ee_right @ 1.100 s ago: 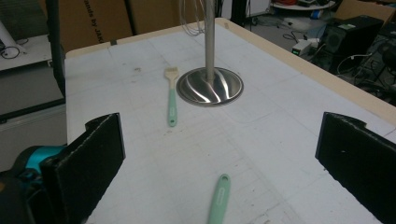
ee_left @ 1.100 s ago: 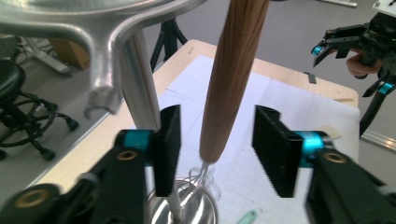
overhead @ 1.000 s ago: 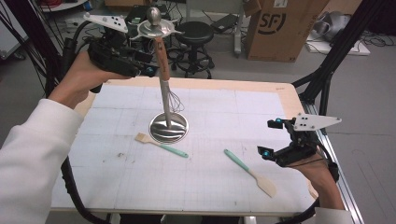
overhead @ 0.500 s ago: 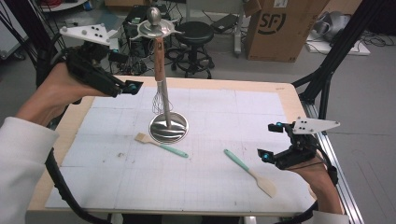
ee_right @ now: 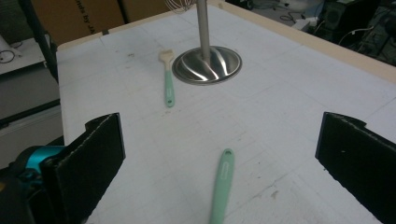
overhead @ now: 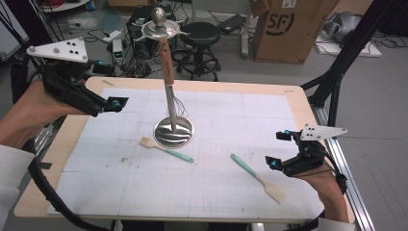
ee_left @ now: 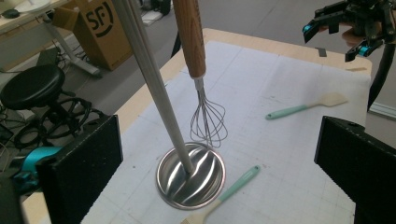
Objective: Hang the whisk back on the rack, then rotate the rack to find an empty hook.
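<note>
A whisk with a wooden handle (overhead: 166, 62) hangs from the top of a metal stand (overhead: 173, 132); its wires (ee_left: 208, 121) hover just above the stand's round base (ee_left: 190, 175). My left gripper (overhead: 108, 84) is held up left of the stand, apart from the whisk. Its jaws have just been opening and stand open with nothing between them. Two teal-handled utensils lie on the mat: a brush (overhead: 166, 150) in front of the base and a spatula (overhead: 257, 177) to the right. My right gripper (overhead: 278, 149) is open, low beside the spatula, whose handle (ee_right: 222, 184) lies between the jaws' lines.
The white gridded mat (overhead: 202, 192) covers the wooden table (overhead: 72, 139). Beyond the far edge stand a black stool (overhead: 199, 36) and a cardboard box (overhead: 288, 26). A black frame leg (overhead: 337, 77) rises at the right corner.
My left gripper has drawn back to the left, away from the whisk's handle, with its jaws wider apart. The whisk stays hanging on the stand. The right gripper has kept still.
</note>
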Motion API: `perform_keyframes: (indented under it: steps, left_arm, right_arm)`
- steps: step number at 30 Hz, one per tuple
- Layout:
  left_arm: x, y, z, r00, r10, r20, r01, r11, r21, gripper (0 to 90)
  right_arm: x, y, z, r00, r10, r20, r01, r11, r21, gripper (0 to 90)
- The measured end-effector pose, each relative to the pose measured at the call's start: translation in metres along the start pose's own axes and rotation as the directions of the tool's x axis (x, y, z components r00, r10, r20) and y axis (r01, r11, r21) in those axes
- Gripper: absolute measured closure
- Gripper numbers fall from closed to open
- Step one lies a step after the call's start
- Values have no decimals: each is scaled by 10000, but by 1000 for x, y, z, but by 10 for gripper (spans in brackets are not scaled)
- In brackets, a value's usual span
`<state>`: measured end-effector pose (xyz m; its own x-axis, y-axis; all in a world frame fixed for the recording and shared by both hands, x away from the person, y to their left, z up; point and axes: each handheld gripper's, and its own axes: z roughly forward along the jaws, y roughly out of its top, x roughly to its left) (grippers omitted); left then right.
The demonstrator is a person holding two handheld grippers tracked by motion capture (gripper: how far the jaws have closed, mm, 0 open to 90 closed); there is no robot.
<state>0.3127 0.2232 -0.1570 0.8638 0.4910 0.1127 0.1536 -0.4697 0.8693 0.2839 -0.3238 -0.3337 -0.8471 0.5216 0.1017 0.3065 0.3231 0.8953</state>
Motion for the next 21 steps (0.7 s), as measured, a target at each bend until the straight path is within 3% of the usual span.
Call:
perform_keyframes:
  steps: [8, 14, 21]
  left_arm:
    - [-3, -4, -3, 9998, 41, 219, -43, 9999, 108, 16]
    - [-1, 4, -11, 9999, 167, -18, -167, 9999, 26, 18]
    - [1, 14, -12, 9996, 164, 226, -167, 9998, 122, 141]
  right_arm:
    - [2, -5, 0, 9998, 171, 144, -169, 9998, -98, 4]
    - [3, -9, 2, 9993, 206, 297, -202, 9997, -141, 4]
    - [-2, -15, 6, 9973, 585, 442, -587, 9983, 40, 4]
